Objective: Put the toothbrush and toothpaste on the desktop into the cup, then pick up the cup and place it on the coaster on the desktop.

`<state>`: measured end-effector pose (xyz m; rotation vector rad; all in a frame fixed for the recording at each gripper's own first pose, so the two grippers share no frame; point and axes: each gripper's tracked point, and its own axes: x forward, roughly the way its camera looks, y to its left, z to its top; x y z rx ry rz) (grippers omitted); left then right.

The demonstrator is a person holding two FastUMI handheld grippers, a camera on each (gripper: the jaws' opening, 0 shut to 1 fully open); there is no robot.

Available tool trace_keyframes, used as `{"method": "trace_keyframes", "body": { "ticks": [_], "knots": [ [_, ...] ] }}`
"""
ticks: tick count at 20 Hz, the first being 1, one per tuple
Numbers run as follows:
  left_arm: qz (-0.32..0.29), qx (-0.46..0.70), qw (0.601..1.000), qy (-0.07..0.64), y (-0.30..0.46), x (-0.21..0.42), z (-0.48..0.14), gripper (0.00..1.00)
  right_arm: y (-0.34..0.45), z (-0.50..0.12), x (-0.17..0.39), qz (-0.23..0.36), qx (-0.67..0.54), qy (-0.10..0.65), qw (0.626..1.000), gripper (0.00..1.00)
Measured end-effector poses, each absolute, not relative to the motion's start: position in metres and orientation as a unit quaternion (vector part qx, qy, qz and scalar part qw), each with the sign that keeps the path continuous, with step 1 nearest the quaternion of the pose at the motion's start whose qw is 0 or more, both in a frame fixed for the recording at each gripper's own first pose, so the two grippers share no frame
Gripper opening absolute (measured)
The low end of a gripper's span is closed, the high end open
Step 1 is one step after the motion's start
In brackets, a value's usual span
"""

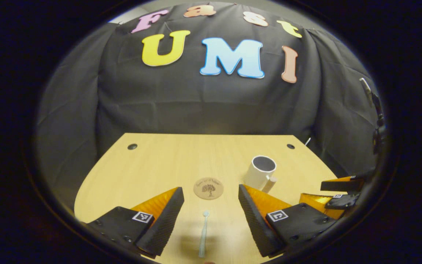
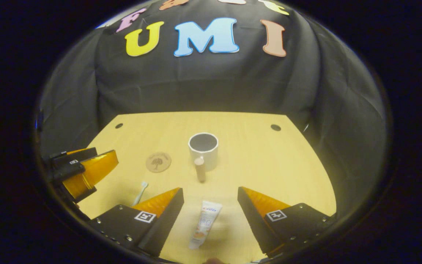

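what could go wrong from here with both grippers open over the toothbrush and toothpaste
1. The toothbrush is thin and lies flat on the desk, so the open left gripper may close over it and slip.
2. The cup has a handle pointing toward the toothpaste; the right gripper could knock it while carrying the tube forward.

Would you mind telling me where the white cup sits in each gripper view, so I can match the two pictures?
Left gripper view: the cup stands right of centre on the table, just beyond the left gripper's right finger.
Right gripper view: the cup stands near the middle, its handle pointing toward the camera.
Shared landmark: the round coaster, left of the cup in both.
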<state>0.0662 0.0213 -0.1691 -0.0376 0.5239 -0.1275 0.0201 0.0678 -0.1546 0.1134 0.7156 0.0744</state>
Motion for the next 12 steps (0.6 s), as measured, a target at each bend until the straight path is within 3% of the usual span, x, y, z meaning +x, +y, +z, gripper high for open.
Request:
{"method": "trace_keyframes", "body": {
  "ticks": [12],
  "knots": [
    [-0.061, -0.019, 0.874, 0.482, 0.023, 0.048, -0.274, 0.99, 0.085, -0.230, 0.007, 0.040, 0.099, 0.507, 0.855, 0.94]
  ]
}}
